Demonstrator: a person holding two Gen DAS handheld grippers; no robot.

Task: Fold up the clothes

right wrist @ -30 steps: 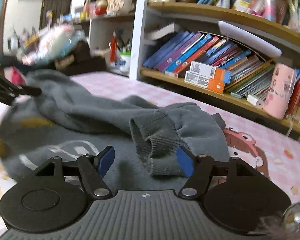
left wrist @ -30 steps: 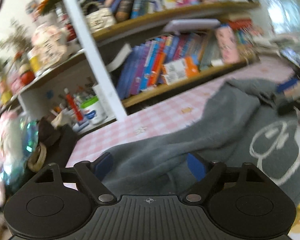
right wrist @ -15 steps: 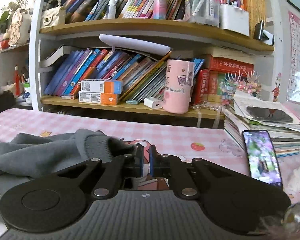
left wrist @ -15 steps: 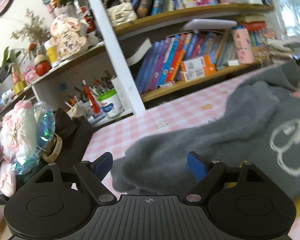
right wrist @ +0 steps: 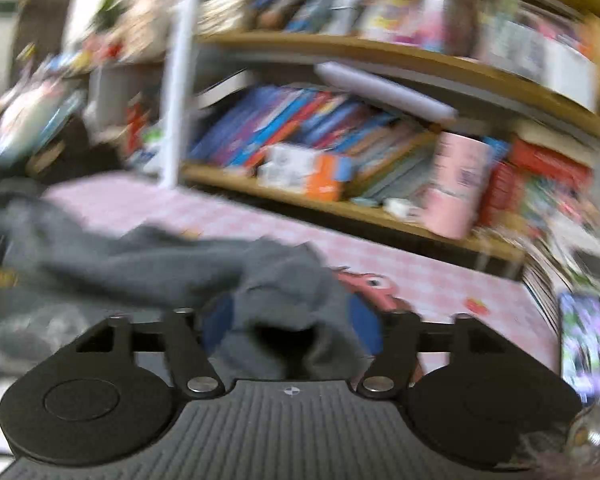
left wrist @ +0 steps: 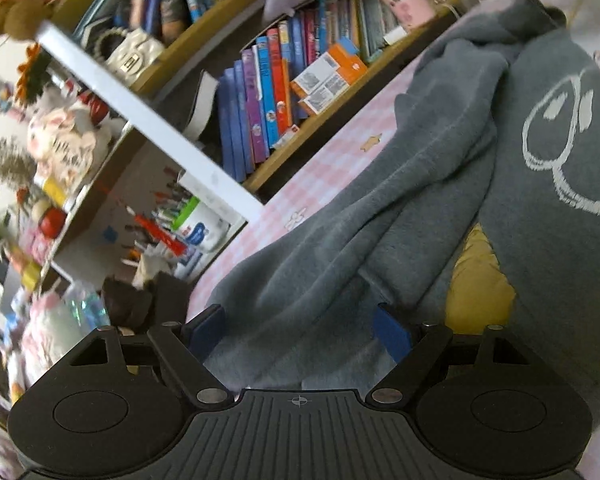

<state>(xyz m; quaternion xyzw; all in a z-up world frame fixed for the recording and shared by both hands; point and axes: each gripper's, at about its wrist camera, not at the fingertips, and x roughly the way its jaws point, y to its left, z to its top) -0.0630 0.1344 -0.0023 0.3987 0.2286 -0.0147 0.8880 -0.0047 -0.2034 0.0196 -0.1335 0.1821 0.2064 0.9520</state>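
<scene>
Two grippers over pink checked surface (left wrist: pixel 332 176); bookshelf (right wrist: pixel 340 204) behind. Grey sweatshirt (left wrist: pixel 400 208) lies spread there. Left gripper (left wrist: pixel 300 328) jaws closing, unclenched; right gripper (right wrist: pixel 292 320) jaws opening around cuff (right wrist: pixel 288 312).

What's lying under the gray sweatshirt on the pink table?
A yellow item peeks out from under the gray sweatshirt, between its folds, over the pink checked tablecloth. Most of it is covered, so what it is and how far it extends cannot be seen.

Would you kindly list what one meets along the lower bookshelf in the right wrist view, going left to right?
White upright post → leaning blue and red books → white-and-orange boxes → pink cylindrical cup → red books.
</scene>
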